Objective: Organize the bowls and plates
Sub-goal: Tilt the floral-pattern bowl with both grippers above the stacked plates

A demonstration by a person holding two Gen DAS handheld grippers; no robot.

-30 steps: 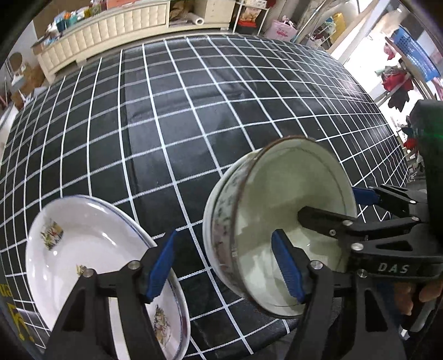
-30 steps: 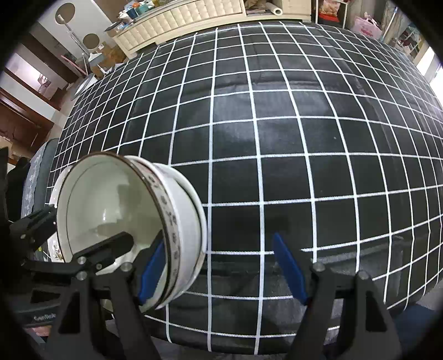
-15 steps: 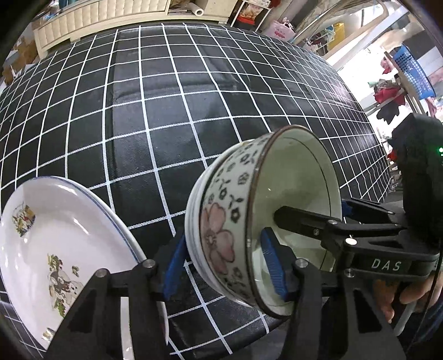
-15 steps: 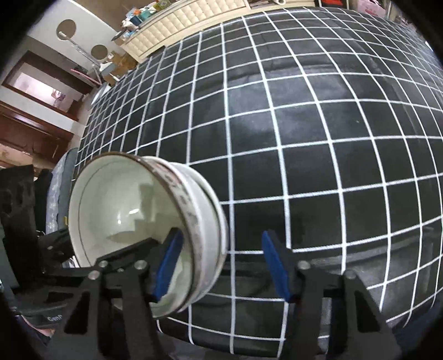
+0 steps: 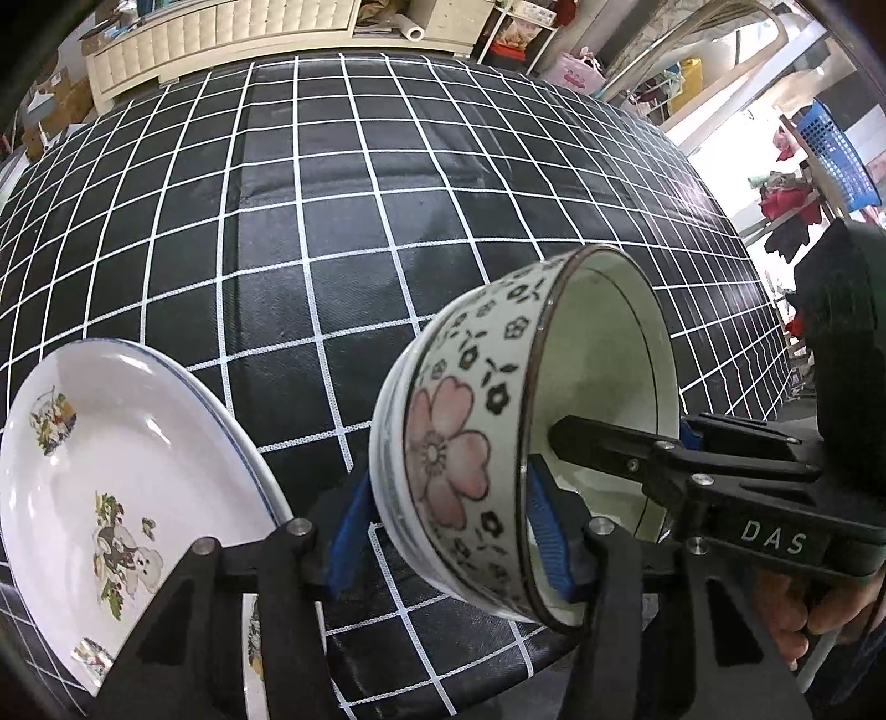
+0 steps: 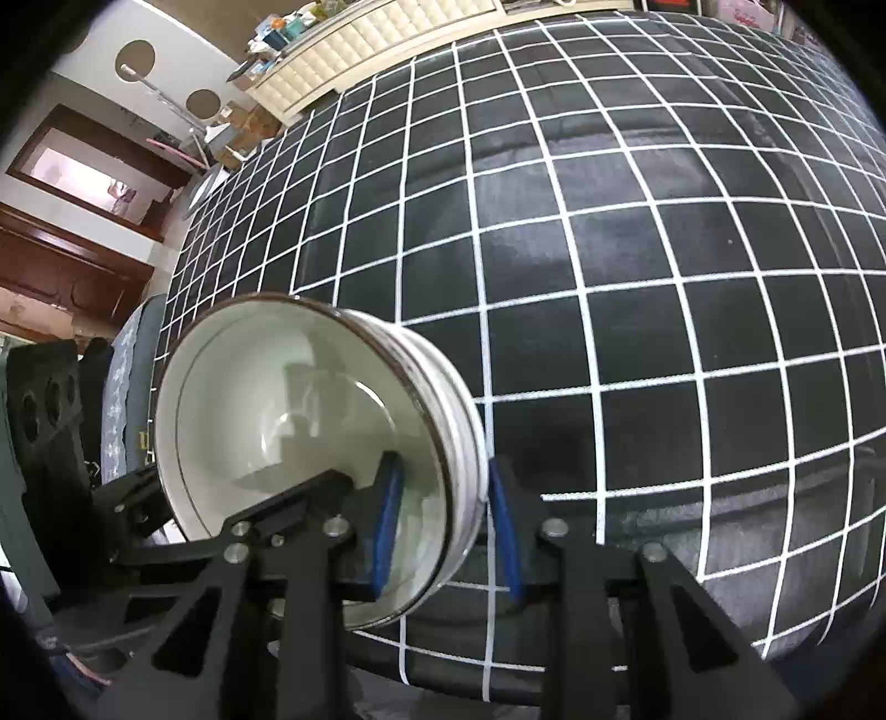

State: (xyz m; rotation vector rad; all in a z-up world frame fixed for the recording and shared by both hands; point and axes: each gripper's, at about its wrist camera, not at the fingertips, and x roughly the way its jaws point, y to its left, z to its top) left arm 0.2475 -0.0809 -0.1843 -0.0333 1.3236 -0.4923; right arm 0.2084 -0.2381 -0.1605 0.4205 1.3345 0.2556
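While both grippers pitch steeply down over the checked tablecloth (image 5: 343,232) | left gripper (image 5: 448,531) clamps nested bowls (image 5: 459,443) | right gripper (image 6: 446,526), just closing, apparently pinches their rim | plate (image 5: 111,471) beside.

Black tablecloth (image 5: 343,232) with white grid. Cream tufted cabinet (image 5: 221,39) at far edge. Dark wooden doorway (image 6: 83,232) far left. Daylight right.

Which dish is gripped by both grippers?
The flowered bowl, tilted on its side off the tablecloth; the white cartoon plate lies untouched to its left.
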